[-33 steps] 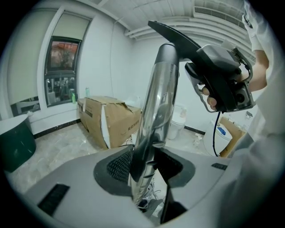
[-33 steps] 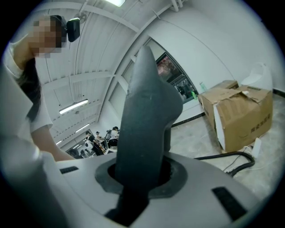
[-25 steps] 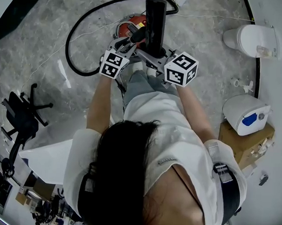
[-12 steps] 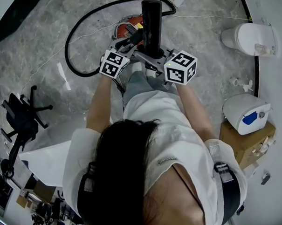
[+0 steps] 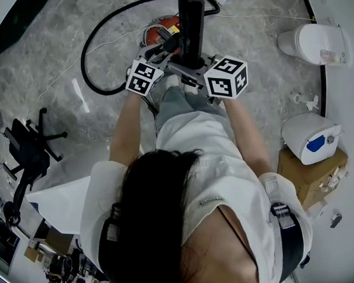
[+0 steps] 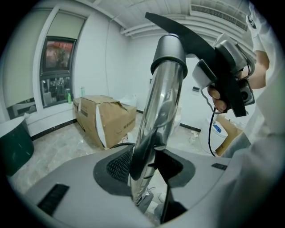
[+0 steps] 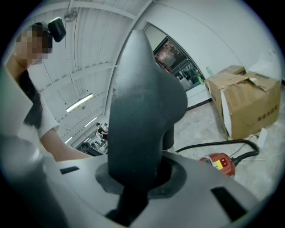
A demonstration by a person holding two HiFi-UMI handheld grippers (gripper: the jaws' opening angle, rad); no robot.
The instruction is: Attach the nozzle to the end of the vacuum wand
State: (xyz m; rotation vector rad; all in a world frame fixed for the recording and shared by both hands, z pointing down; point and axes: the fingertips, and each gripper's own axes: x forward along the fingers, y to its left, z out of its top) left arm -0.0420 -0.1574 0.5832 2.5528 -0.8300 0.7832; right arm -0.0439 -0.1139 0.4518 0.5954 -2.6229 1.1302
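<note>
Head view: person (image 5: 181, 185) seen from above, both arms out toward 12 o'clock. The black nozzle (image 5: 191, 27) stands upright at 12 o'clock of the frame over the grey marble floor (image 5: 251, 41). The left gripper (image 5: 166, 49) comes in from 7 o'clock of the nozzle and the right gripper (image 5: 189, 67) from 5 o'clock; both tips meet at its lower end. A red vacuum canister (image 5: 160, 30) sits just at 9 o'clock of the nozzle, and a black hose (image 5: 87, 58) loops out from it toward 9 o'clock. A black office chair (image 5: 27, 146) is at 8 o'clock. A white unit with a blue part (image 5: 310, 138) is at 3 o'clock, on a brown box (image 5: 307, 173).

Left gripper view: the chrome wand (image 6: 160, 111) runs up from 6 o'clock to 12 o'clock, tilted a bit right. The jaws pinch it low down, with the pads against the tube. There is a grey collar (image 6: 169, 53) at the wand's top, and the nozzle's black edge shows above it at 12–1 o'clock. Cannot tell if the nozzle is fully seated. The right gripper, with the hand on it, is at 2 o'clock. A torn cardboard box (image 6: 104, 118) is at 9 o'clock and a green bin (image 6: 13, 144) at 8 o'clock.

Right gripper view: the nozzle fills the centre, dark and bulky, with its narrow lower part between the jaws. The jaws have just been closing and are clamped on it. The canister is at 4 o'clock with the hose leading off it, and the cardboard box at 3 o'clock. The person's arm is at 9 o'clock.
</note>
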